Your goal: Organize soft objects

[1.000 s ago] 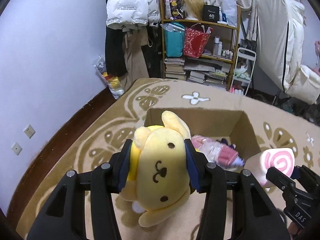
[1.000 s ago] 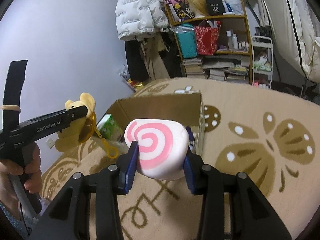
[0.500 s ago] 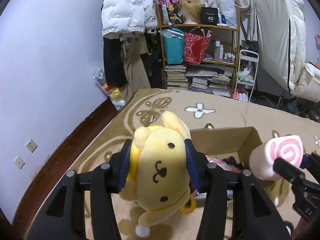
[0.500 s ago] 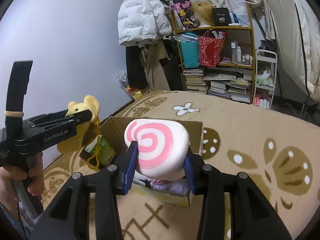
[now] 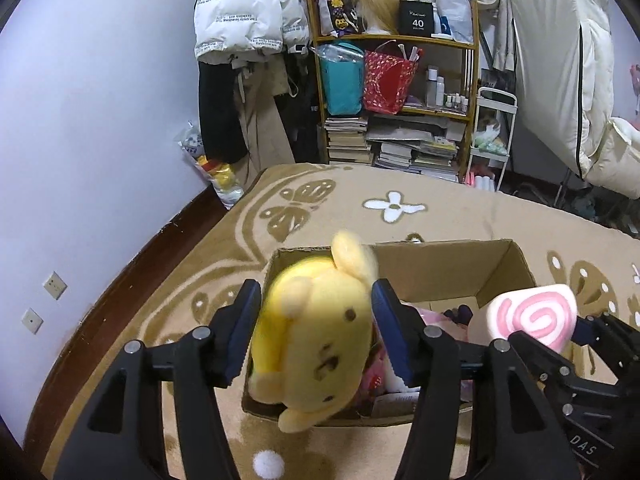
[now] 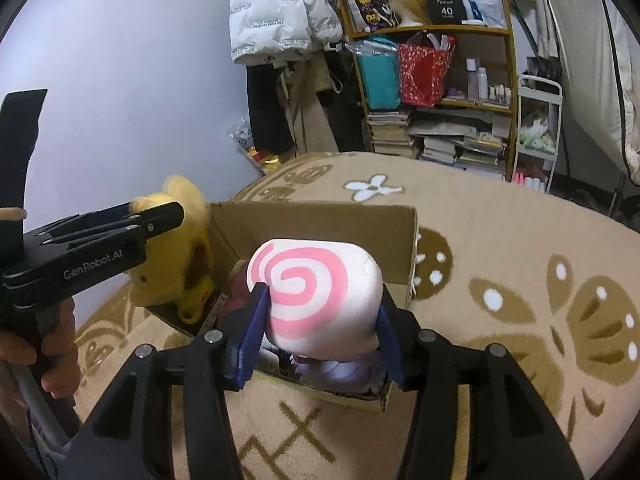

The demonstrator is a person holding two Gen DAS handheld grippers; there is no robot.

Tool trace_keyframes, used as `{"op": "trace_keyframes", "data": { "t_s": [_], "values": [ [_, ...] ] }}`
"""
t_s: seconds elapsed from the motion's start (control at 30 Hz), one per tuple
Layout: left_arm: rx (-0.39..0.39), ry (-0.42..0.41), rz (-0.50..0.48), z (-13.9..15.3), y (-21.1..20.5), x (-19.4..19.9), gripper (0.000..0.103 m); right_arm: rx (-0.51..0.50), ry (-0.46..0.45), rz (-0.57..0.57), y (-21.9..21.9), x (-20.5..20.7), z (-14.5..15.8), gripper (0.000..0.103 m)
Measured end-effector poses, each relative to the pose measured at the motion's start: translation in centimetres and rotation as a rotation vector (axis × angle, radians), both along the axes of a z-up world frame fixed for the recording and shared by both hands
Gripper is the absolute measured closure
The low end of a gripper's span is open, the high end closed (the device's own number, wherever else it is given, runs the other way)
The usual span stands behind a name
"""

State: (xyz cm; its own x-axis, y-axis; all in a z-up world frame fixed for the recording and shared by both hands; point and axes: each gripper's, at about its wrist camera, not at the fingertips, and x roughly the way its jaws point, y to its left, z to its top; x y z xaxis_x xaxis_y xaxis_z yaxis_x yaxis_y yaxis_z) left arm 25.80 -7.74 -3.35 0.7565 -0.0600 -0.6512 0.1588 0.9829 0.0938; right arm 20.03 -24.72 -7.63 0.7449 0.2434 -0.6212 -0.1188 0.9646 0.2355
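The left gripper (image 5: 316, 336) has its jaws spread apart, and the yellow plush dog (image 5: 316, 344) between them is tilted and blurred, a gap showing at each pad, over the near left corner of the cardboard box (image 5: 432, 264). The right gripper (image 6: 318, 332) is clamped on the pink-swirl plush (image 6: 316, 292) above the box's near edge. The box sits on the tan patterned carpet (image 6: 500, 240), pink soft items inside. Beyond stands a cluttered shelf (image 5: 400, 92).

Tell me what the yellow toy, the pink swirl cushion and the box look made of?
Yellow toy: fuzzy plush fabric, likely stuffed; matte nap. Swirl cushion: smooth, soft fabric, probably foam or stuffing inside; it bulges between the pads. Box: brown cardboard, plain matte, raw-cut edges.
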Motion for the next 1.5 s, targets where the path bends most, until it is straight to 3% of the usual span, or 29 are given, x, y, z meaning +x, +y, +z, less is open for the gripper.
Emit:
{"op": "trace_keyframes", "data": {
  "t_s": [0.17, 0.27, 0.33, 0.43, 0.97, 1.27, 1.5],
  "values": [
    [0.002, 0.004, -0.003, 0.1, -0.1, -0.1, 0.019, -0.006, 0.011, -0.015, -0.2, -0.4, 0.0, 0.042],
    [0.005, -0.006, 0.008, 0.3, 0.1, -0.6, 0.005, 0.020, 0.005, -0.012, -0.5, -0.8, 0.4, 0.023],
    [0.031, -0.014, 0.031, 0.4, 0.3, -0.8, 0.003, 0.033, 0.001, -0.022, -0.8, -1.1, 0.8, 0.011],
    [0.047, -0.025, 0.058, 0.9, 0.8, -1.4, 0.000, 0.030, -0.008, -0.040, -0.9, -1.6, 1.3, 0.000],
    [0.000, -0.080, 0.064, 5.9, 4.3, -8.3, 0.000, -0.023, -0.079, -0.043, 0.9, -6.2, 7.0, 0.000],
    [0.010, -0.166, 0.087, 9.6, 6.7, -14.6, 0.000, -0.027, -0.170, -0.045, 1.6, -11.0, 11.2, 0.000],
    [-0.010, -0.226, 0.082, 10.8, 7.9, -18.8, 0.000, -0.037, -0.227, -0.041, 2.0, -14.7, 12.6, 0.000]
  ]
}}
